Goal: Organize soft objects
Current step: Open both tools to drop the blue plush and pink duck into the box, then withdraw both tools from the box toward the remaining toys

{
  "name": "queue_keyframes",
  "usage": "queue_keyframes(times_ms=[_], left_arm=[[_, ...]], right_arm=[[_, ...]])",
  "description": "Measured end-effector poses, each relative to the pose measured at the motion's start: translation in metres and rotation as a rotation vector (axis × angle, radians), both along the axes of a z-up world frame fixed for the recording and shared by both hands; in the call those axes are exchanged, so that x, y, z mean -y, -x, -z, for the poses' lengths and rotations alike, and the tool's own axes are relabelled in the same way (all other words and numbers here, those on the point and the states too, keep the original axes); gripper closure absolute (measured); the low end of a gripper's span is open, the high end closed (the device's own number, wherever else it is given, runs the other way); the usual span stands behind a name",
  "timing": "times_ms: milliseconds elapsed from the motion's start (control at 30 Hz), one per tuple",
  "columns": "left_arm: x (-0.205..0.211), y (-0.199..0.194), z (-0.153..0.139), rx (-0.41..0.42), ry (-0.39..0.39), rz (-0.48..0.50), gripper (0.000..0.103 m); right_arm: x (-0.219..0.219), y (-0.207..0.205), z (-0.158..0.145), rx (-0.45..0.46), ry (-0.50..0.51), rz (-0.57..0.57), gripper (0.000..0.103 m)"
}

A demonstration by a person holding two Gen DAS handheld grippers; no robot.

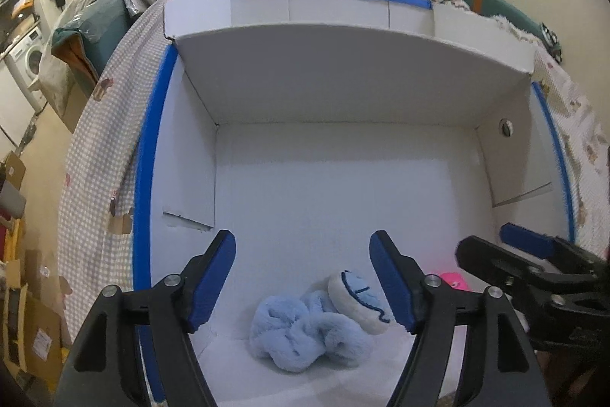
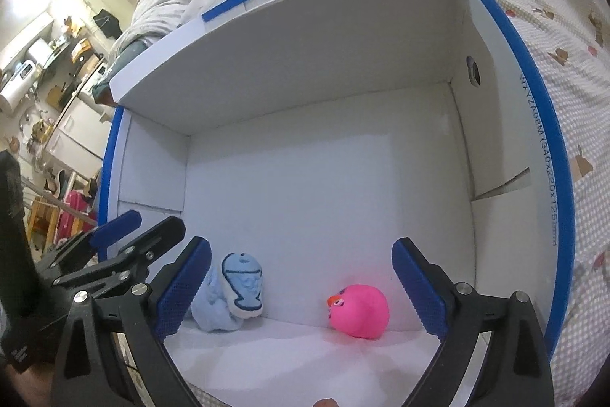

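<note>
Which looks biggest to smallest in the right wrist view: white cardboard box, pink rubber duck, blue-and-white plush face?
1. White cardboard box, by far.
2. Pink rubber duck.
3. Blue-and-white plush face: close to the duck in apparent size, so this order is unsure.

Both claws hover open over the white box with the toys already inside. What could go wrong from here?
The left claw sits just above the blue plush toy; a pad could snag its fluffy pile and drag it out. The right claw hangs close by, so the two could collide. The pink rubber toy lies loose and could roll.
</note>
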State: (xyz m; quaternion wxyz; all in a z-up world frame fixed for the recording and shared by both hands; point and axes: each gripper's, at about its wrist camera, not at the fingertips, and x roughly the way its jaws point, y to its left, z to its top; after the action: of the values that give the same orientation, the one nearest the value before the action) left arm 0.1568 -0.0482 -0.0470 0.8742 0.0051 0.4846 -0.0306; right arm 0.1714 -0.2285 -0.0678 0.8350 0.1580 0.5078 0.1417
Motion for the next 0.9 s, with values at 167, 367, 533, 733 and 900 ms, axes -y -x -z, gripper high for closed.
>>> queue_keyframes(times_ms=[167, 367, 533, 733, 900], left_arm=[[-0.004, 0.019, -0.013, 0.048, -0.020, 0.033, 0.033], [-0.022, 0.041, -0.038, 0.126, -0.040, 0.010, 0.033], [-0.043, 0.060, -0.050, 0.143, 0.044, -0.024, 0.029], [-0.058, 0.085, -0.061, 0.164, 0.102, -0.074, 0.020], [-0.069, 0.098, -0.045, 0.070, 0.092, -0.120, 0.020]], right_arm=[[0.000, 0.017, -0.006, 0.069, 0.012, 0.000, 0.000], [0.012, 0.036, -0.019, 0.107, 0.017, 0.020, 0.000], [0.021, 0.057, -0.034, 0.147, -0.002, 0.055, 0.000], [0.025, 0.089, -0.041, 0.202, -0.027, 0.047, 0.000], [0.030, 0.107, -0.046, 0.201, 0.006, 0.054, 0.000]])
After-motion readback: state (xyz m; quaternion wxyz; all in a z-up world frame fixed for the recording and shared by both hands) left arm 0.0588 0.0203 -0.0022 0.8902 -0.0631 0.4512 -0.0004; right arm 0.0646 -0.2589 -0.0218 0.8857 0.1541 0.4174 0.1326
